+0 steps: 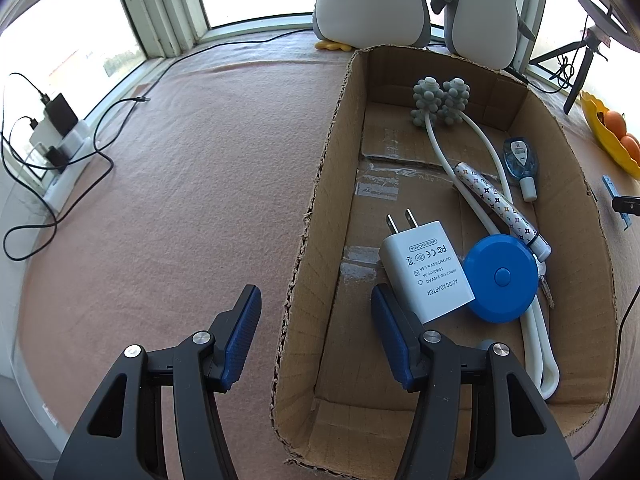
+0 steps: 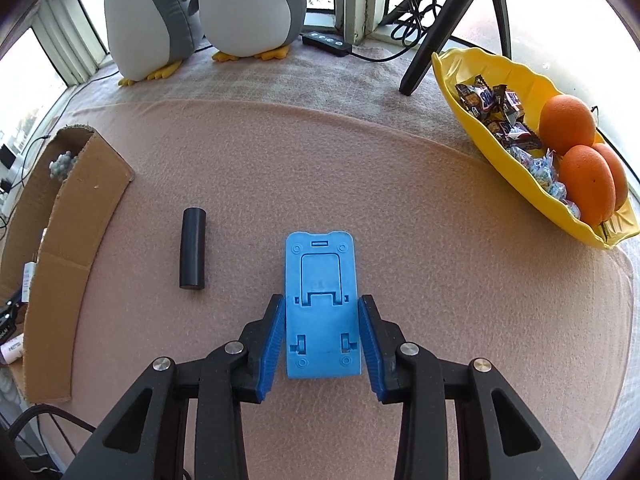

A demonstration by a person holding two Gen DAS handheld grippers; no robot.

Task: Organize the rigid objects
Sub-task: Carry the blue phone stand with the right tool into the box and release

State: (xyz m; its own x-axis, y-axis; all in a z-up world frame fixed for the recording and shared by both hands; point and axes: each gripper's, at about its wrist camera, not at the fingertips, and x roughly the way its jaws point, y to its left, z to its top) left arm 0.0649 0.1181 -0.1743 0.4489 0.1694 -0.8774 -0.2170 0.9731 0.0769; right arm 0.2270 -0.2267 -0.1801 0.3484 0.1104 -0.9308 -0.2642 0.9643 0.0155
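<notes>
- My left gripper [image 1: 316,336] is spread wide and holds nothing — one finger hangs over the pink cloth [image 1: 180,184], the other over the near left wall of the box [image 1: 316,216].
- In the box lie a white adapter [image 1: 426,270], prongs pointing away from me, and a round blue disc [image 1: 500,278] just beside it, touching its right edge.
- A patterned stick [image 1: 498,204] runs slantwise behind the disc, over the white handles of a grey knobbed massager [image 1: 440,102] whose heads sit at the far end of the box.
- A small clear-blue bottle [image 1: 520,162] lies near the box's right wall.
- My right gripper [image 2: 321,338] has its pads on either side of the blue stand [image 2: 321,304], which lies flat on the cloth; the pads look to be touching or nearly touching its long sides — I cannot tell if they truly pinch it.
- A black cylinder [image 2: 193,254] lies on the cloth to the left of the stand, apart from it, between the stand and the box [image 2: 80,216].
- At the far right a yellow dish [image 2: 500,68] holds oranges [image 2: 566,124] and wrapped sweets.
- Two plush penguins [image 2: 240,4] stand at the window behind, with a black tripod [image 2: 440,24] to their right.
</notes>
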